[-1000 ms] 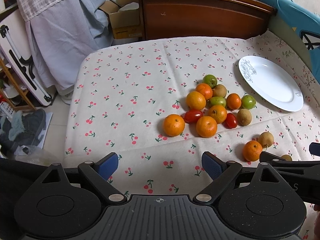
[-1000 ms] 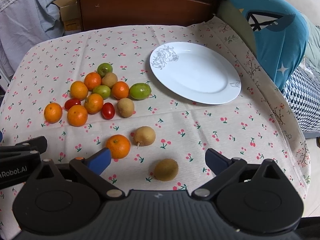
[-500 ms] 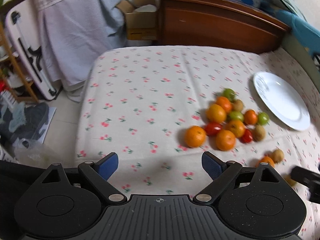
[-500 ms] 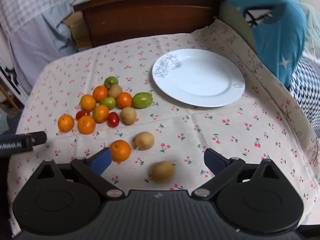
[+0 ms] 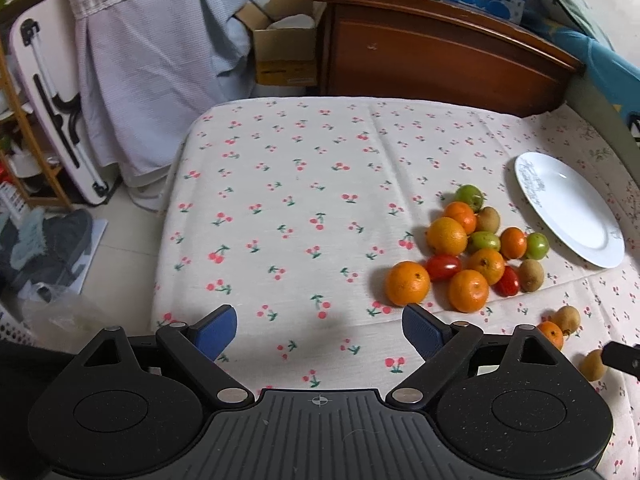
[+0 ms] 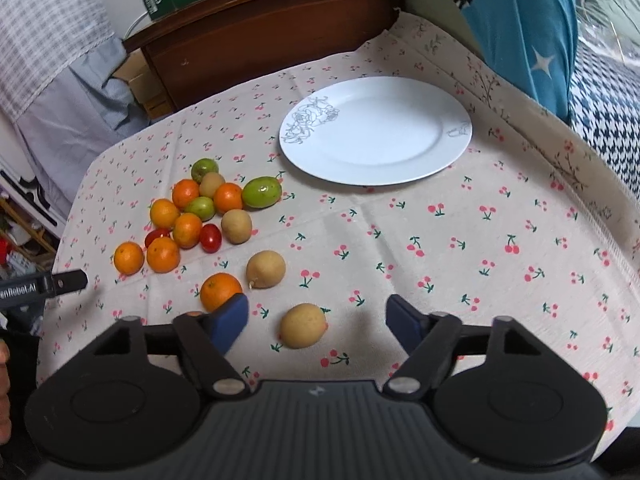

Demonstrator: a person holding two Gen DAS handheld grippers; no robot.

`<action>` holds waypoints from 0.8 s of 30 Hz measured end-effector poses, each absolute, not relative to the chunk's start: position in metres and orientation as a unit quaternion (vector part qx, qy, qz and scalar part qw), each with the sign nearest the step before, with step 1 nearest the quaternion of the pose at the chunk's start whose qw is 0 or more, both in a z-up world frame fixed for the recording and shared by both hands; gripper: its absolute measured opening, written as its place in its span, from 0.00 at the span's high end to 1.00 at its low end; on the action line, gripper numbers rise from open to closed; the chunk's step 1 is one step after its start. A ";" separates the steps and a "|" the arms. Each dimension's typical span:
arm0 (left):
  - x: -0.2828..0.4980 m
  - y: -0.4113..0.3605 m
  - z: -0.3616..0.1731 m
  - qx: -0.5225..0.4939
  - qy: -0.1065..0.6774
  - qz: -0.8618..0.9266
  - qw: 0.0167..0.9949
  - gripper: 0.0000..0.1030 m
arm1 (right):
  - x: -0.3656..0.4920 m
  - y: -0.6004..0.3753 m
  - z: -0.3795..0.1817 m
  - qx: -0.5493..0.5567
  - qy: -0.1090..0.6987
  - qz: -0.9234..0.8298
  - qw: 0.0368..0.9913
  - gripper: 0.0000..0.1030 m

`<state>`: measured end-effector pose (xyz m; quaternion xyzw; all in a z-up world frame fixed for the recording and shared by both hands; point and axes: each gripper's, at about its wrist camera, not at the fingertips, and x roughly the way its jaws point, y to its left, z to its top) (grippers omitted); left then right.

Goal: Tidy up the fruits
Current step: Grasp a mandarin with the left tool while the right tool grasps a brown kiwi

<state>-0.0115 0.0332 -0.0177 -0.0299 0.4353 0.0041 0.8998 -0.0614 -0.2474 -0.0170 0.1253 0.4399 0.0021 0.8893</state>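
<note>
Closing in, the right gripper (image 6: 316, 318) has its jaws narrowing around a tan fruit (image 6: 303, 325), pads not yet touching, presumably bound for the empty white plate (image 6: 448, 152); the left gripper (image 5: 318, 330) gapes over bare cloth; the fruit pile (image 5: 466, 248) waits nearby; this fruit's far side is hidden.

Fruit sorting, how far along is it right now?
Nothing looks done: the plate is bare and the fruit pile lies on the cloth beside it. In hand: the right gripper, jaws just closing, has a brown fruit between them, untouched. The left gripper is open, empty. All fruit remains.
</note>
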 end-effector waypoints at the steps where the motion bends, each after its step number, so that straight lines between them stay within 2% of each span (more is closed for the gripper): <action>1: -0.011 0.032 -0.019 -0.029 0.434 0.000 0.901 0.12 | -0.060 -0.247 -0.018 0.130 0.441 0.005 0.888 0.35; 11: 0.004 0.011 -0.032 0.002 0.414 -0.056 0.908 0.13 | -0.046 -0.237 -0.028 0.158 0.438 0.024 0.885 0.52; 15: 0.008 0.004 -0.036 0.020 0.400 -0.074 0.913 0.21 | -0.040 -0.235 -0.030 0.165 0.431 0.027 0.887 0.56; 19: 0.013 -0.001 -0.042 0.036 0.400 -0.081 0.912 0.37 | -0.034 -0.231 -0.031 0.163 0.431 0.026 0.887 0.61; 24: 0.017 -0.001 -0.050 0.025 0.405 -0.102 0.908 0.47 | -0.027 -0.229 -0.037 0.170 0.436 0.024 0.883 0.67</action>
